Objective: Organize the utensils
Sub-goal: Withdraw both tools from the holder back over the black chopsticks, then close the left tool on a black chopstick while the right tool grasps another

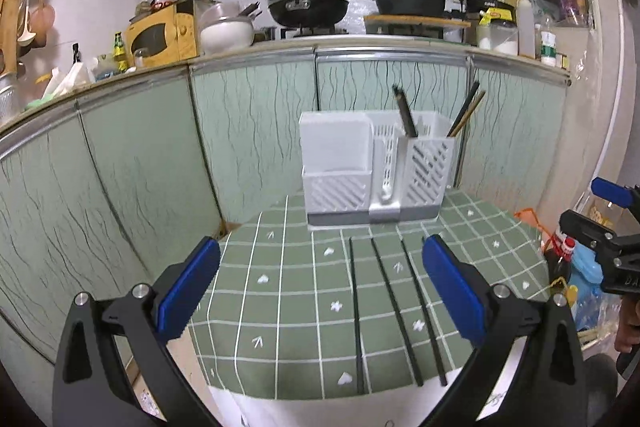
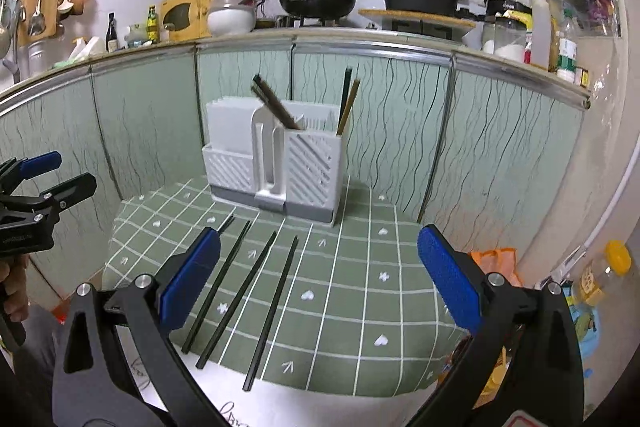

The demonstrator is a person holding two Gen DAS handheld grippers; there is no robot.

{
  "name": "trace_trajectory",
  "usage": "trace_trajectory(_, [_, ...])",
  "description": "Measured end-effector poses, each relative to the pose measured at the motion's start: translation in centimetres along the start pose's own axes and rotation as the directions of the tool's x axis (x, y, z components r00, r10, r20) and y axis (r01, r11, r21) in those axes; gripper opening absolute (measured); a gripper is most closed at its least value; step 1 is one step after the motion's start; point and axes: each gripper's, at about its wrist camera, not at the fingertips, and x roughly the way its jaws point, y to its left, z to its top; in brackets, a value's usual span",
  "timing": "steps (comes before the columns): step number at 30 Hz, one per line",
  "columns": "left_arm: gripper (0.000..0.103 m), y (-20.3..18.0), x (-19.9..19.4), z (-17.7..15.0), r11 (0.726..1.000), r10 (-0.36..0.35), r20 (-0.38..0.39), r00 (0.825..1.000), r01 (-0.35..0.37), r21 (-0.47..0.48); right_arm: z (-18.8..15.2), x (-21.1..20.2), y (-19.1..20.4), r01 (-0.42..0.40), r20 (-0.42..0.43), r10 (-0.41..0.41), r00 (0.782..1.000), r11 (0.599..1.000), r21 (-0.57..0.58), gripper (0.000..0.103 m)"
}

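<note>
A white slotted utensil holder (image 1: 374, 171) (image 2: 276, 163) stands at the far side of a small table with a green checked cloth (image 1: 296, 307) (image 2: 344, 287). Several dark chopsticks (image 1: 406, 117) (image 2: 280, 109) stand in its right compartment. Three black chopsticks (image 1: 394, 307) (image 2: 240, 287) lie loose on the cloth in front of it. My left gripper (image 1: 320, 291) is open and empty above the near part of the cloth, the loose chopsticks lying near its right finger. My right gripper (image 2: 318, 279) is open and empty, the chopsticks lying beside its left finger.
Green patterned cabinet doors (image 1: 152, 155) rise close behind the table, with a cluttered counter, pans (image 1: 308, 7) and a yellow microwave (image 1: 162, 33) above. Bottles and bags (image 2: 600, 279) crowd the floor right of the table. The other gripper shows at each view's edge (image 1: 608, 227) (image 2: 36, 187).
</note>
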Motion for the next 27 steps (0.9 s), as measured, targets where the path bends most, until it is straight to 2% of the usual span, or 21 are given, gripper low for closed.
trace_trajectory(7, [0.098, 0.5, 0.8, -2.4, 1.000, 0.008, -0.038, 0.999, -0.009, -0.005, -2.3, 0.8, 0.2, -0.010, -0.029, 0.011, 1.000, 1.000, 0.021, 0.095])
trace_trajectory(15, [0.098, 1.2, 3.0, -6.7, 1.000, -0.026, -0.094, 0.995, 0.025, -0.017, -6.2, 2.8, 1.0, -0.009, -0.093, 0.010, 0.996, 1.000, 0.014, 0.094])
trace_trajectory(23, [0.097, 0.7, 5.6, -10.7, 0.998, -0.057, -0.162, 0.985, 0.057, -0.007, -10.4, 5.9, 2.2, -0.021, -0.201, 0.024, 0.979, 1.000, 0.016, 0.076])
trace_trajectory(24, [0.095, 0.5, 5.9, -11.1, 0.998, -0.064, -0.171, 0.983, 0.064, -0.006, -10.8, 6.2, 2.4, -0.024, -0.212, 0.027, 0.977, 1.000, 0.015, 0.075])
trace_trajectory(26, [0.081, 0.0, 6.5, -11.8, 0.997, -0.080, -0.194, 0.978, 0.082, -0.001, -11.8, 7.0, 2.9, -0.033, -0.237, 0.034, 0.971, 0.999, 0.007, 0.067])
trace_trajectory(27, [0.079, -0.3, 6.9, -12.2, 0.996, -0.086, -0.212, 0.973, 0.090, 0.005, -12.1, 7.1, 3.1, -0.037, -0.244, 0.037, 0.969, 0.999, 0.005, 0.064])
